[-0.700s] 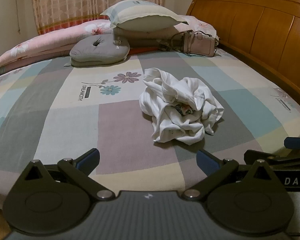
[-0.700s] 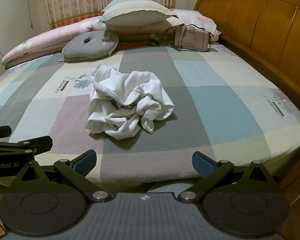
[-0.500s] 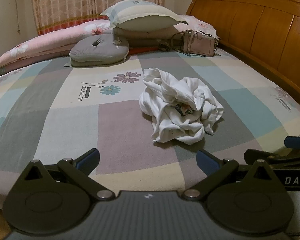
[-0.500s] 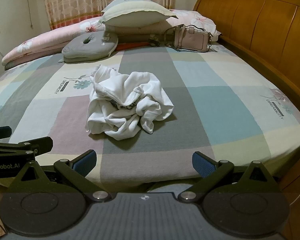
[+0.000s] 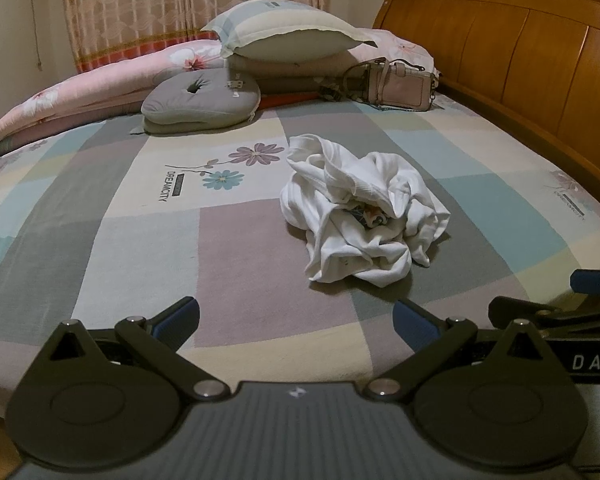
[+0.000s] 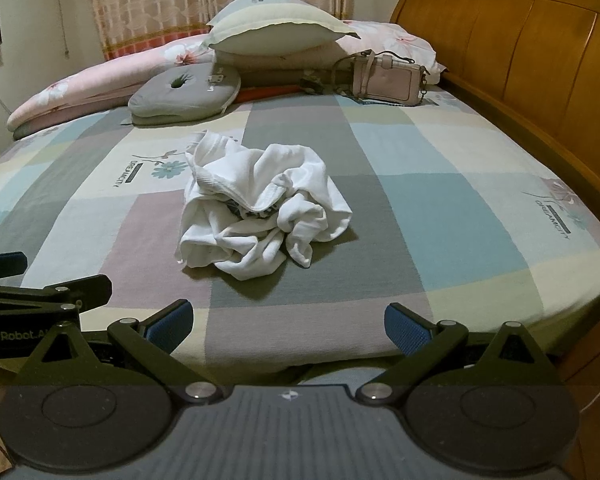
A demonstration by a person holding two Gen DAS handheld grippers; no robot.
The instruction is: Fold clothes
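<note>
Checked in pastel squares, the bed [image 5: 148, 240] fills both views, its wooden headboard [image 6: 540, 60] along the right edge. Pillows [image 5: 284, 36] and a pink handbag [image 6: 388, 80] line the far edge. A crumpled white garment [image 6: 260, 208] lies mid-bed, its shape and a printed patch inside hard to make out. Near the front edge, the left gripper [image 5: 296, 320] and right gripper [image 6: 288, 324] hover wide open, empty, touching nothing.
</note>
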